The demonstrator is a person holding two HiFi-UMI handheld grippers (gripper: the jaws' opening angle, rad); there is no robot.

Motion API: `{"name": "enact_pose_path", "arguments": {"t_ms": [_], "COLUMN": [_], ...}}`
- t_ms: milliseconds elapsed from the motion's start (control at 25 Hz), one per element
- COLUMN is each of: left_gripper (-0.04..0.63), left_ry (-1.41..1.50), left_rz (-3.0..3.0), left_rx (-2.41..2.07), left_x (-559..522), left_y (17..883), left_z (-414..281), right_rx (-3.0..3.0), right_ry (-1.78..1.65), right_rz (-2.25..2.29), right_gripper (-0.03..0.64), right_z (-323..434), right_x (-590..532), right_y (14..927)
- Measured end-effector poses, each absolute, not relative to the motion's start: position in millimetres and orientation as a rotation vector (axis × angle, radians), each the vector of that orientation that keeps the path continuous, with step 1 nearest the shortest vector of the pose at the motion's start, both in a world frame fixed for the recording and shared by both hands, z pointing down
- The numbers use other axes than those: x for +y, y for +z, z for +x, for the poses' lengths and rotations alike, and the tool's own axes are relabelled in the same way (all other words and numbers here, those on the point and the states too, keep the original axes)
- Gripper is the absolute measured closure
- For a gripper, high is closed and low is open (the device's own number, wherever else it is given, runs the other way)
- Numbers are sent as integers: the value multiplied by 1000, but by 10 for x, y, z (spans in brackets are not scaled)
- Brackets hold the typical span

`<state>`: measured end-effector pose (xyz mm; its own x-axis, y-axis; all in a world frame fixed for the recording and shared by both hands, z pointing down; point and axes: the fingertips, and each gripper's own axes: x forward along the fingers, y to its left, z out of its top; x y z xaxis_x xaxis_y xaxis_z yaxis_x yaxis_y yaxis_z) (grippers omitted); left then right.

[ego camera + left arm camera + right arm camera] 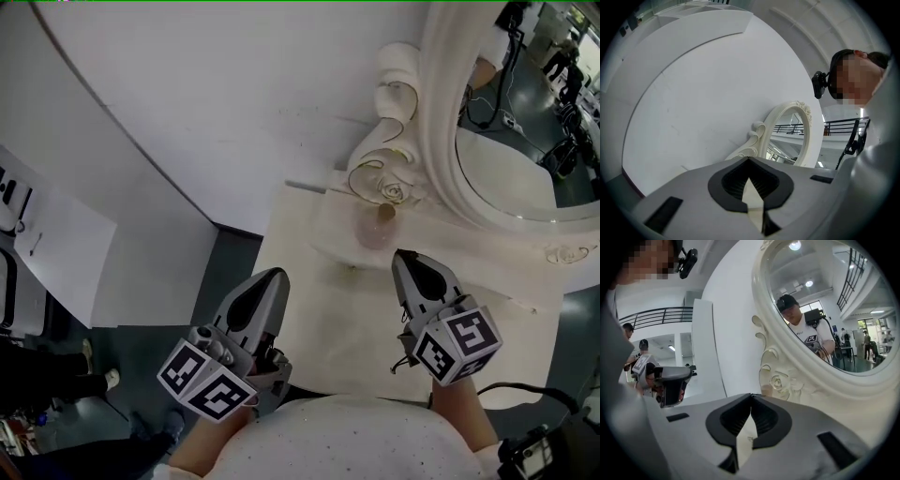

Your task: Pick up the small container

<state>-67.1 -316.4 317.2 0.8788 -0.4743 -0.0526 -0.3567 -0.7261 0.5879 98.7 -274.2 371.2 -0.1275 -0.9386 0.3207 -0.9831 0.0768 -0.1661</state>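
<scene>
Looking down on a small container (378, 228), pinkish, translucent and rounded, sitting on the back part of a cream tabletop (319, 356), right at the foot of a mirror frame (398, 103). Showing that frame as glossy ivory, moulded into fat scrolls and a carved rose, curving round an oval mirror glass (525, 178) that is reflecting a bright hall.

Holding the left gripper (277, 273) with its jaws pressed together at the tips and gripping nothing, hanging at the table's left edge. Holding the right gripper (401, 254) squeezed tight and empty too, tips aiming at the container, near it on its right but not touching. Showing both as smooth grey shells with black ribbed pads and black-and-white marker cubes at the rear.

Standing against a plain white matt wall (234, 94), with dark grey floor (220, 281) dropping away past the table's left edge and a white panel (56, 253) lying further left.

Leaving bare tabletop in front of the container and between the two grippers; crowding it from behind and from the right with the frame's carved base.
</scene>
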Motion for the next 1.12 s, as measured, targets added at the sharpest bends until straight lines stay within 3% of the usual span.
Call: {"name": "enact_pose_path", "arguments": {"t_ms": [720,920,1120], "left_gripper": [595,595,595], "left_ry": [-119,-104,-87], "left_rz": [2335,2329,2332], "left_rx": [-492,-482,-464], "left_x": [-3461,-3519,-3499], "left_y": [3796,3887,3932], "left_z": [-320,-258,-172], "right_rx": [-2113,-2099,-2108], "right_ry": [606,494,504], "right_rz": [1993,2001,1995], "right_gripper": [614,612,571], "right_z": [1201,1235,1234], "right_x": [-3027,-3068,-3093], "right_y": [4119,4086,4150]}}
